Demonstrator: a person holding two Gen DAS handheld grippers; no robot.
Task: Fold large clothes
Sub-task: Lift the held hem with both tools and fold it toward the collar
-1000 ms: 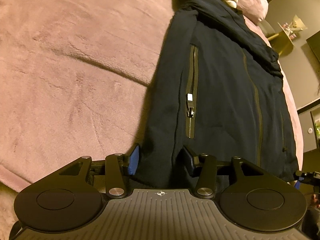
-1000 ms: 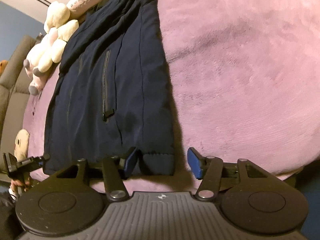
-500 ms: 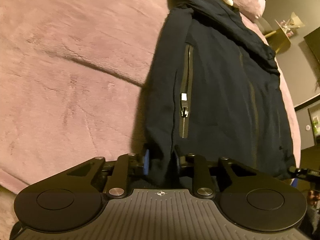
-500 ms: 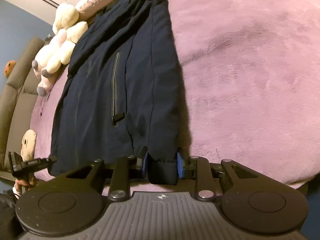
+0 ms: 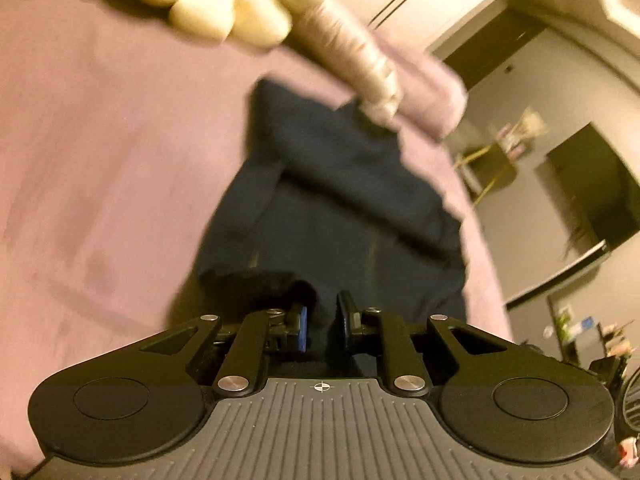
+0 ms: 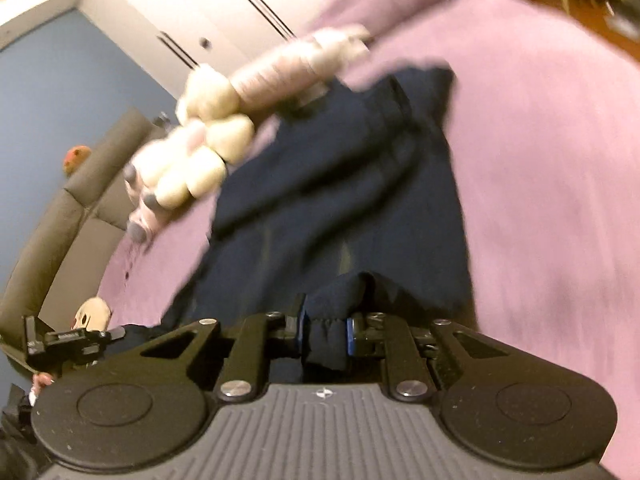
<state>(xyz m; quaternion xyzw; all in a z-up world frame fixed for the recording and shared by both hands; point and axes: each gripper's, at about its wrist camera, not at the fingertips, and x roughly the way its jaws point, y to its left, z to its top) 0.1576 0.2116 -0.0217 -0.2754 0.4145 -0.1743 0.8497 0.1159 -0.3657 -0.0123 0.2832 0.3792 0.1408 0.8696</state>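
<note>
Jacket (image 5: 344, 216), dark navy, lies lengthwise on the bed (image 5: 100, 152), which is covered in pink plush fabric, and it is the largest dark shape in both wrist views. Its far end reaches a pink pillow (image 5: 424, 92) at the head of the bed, while its near hem is raised off the cover and bunched at the tools. In the left wrist view the hem rises into the left tool (image 5: 322, 326), whose jaws have just been closing and now clamp a fold of the dark cloth between the blue pad and the black one. In the right wrist view the right tool (image 6: 325, 330) has likewise just been closing, and its two blue pads pinch a thick rolled corner of the hem. The left tool also shows at the lower left edge of that view (image 6: 70, 338), near the jacket's other corner. A cream and pink plush toy (image 6: 208, 152) lies across the bed just beyond the jacket's far end, touching or overlapping it; motion blur hides which. A grey sofa (image 6: 60, 216) stands beside the bed, against a blue wall.
</note>
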